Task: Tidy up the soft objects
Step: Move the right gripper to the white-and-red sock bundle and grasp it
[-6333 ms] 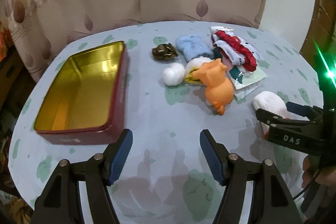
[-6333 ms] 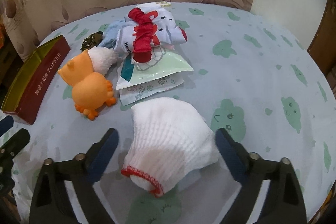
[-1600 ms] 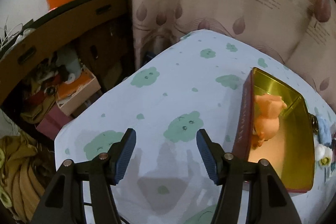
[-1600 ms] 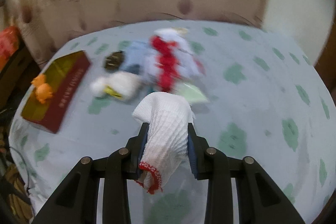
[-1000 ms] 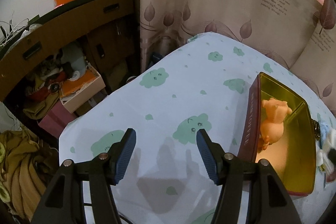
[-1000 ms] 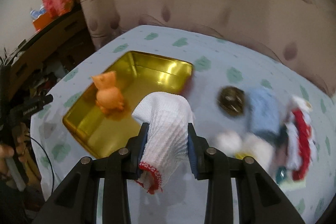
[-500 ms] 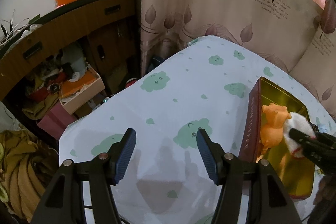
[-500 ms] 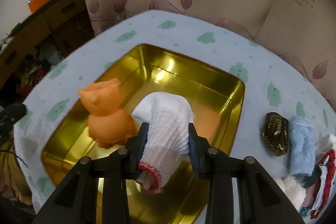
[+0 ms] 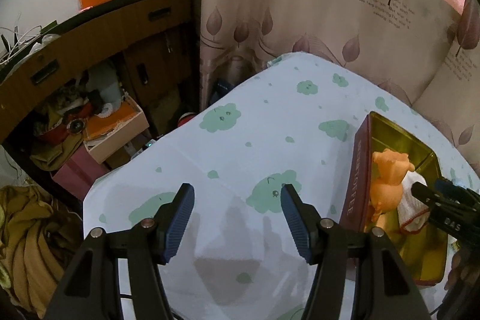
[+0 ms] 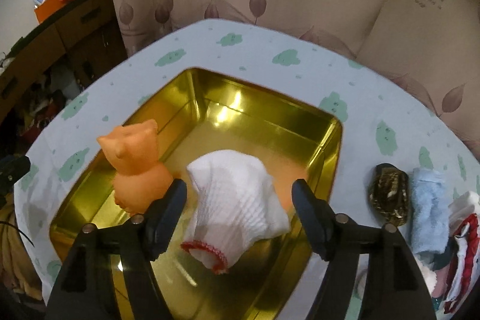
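Lying in the tin, white glove points cuff toward camera.

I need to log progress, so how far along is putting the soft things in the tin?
Done: orange toy in the gold tin. In hand: right gripper is opening around the white glove over the tin. Left: blue cloth and the pile beside it.

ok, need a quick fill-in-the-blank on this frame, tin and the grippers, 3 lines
The white glove lies inside the gold ____, beside the orange toy.
The right gripper has its jaws opening, its pads off the ____.
The left gripper hangs open over the ____, holding nothing.

Missing: tin; glove; table
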`<state>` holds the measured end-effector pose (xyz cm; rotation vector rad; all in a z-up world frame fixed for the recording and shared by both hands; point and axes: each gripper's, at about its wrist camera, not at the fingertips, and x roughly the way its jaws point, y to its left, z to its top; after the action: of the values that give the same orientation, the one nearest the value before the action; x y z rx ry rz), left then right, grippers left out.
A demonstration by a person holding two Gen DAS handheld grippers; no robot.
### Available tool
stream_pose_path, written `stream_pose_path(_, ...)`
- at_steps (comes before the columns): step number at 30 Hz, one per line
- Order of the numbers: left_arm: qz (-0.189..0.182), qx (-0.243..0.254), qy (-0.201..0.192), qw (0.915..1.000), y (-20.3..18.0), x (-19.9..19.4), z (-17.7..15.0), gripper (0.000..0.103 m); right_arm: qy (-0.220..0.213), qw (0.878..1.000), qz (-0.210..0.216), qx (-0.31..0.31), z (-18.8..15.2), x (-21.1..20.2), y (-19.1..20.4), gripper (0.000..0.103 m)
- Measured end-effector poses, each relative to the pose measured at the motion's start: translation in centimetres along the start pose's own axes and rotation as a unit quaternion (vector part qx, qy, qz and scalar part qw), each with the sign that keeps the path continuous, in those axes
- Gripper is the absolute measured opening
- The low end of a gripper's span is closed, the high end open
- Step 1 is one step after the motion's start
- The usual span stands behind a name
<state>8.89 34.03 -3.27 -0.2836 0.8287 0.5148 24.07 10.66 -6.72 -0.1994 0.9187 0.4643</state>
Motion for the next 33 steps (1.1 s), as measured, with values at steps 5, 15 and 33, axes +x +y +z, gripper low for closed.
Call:
stream_pose_path(5, -0.004, -0.009, -0.007, 0.9999, 0.5, -0.2, 0.1, 0.061, -0.034, 0.999, 0.009, 0.013, -0.6, -3.6, -1.2, 0.070)
stream_pose_path(15, 0.002, 0.006, -0.005, 1.0000, 0.0, -0.3, -0.2, 0.061, -0.061, 0.994, -0.066, 0.062, -4.7, -9.3, -10.3, 0.077)
stream_pose_path(33, 0.015, 0.024, -0.004, 0.9996, -0.5, -0.1, -0.4, 0.061, -0.032, 0.973, -0.182, 0.140, -10.1, -9.6, -23.7, 0.091)
